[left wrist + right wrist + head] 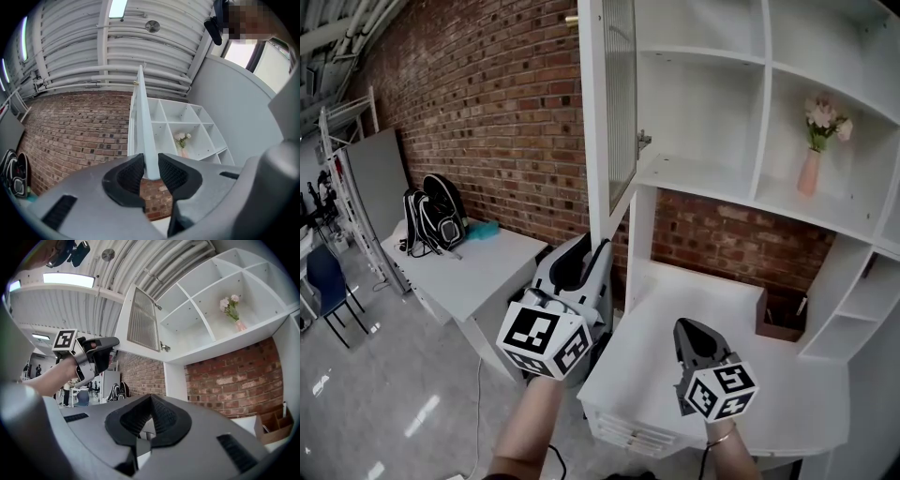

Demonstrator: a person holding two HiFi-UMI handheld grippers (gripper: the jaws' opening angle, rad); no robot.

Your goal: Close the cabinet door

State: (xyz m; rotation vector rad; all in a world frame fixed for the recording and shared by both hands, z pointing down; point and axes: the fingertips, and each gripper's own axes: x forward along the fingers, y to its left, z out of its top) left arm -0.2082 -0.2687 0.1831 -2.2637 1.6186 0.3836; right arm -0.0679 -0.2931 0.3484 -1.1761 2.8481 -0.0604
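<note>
The white cabinet door with a ribbed glass panel stands swung open, edge-on to me, in front of the white shelf unit. My left gripper reaches up to the door's lower corner. In the left gripper view the door's bottom edge sits between the two black pads, which touch it on both sides, so my left gripper is shut on it. My right gripper hovers over the white desk, shut with nothing in it. The right gripper view shows the open door and the left gripper under it.
A pink vase of flowers stands on a shelf at the right. A brown box sits at the desk's back right. A lower table with backpacks stands left against the brick wall, and a blue chair farther left.
</note>
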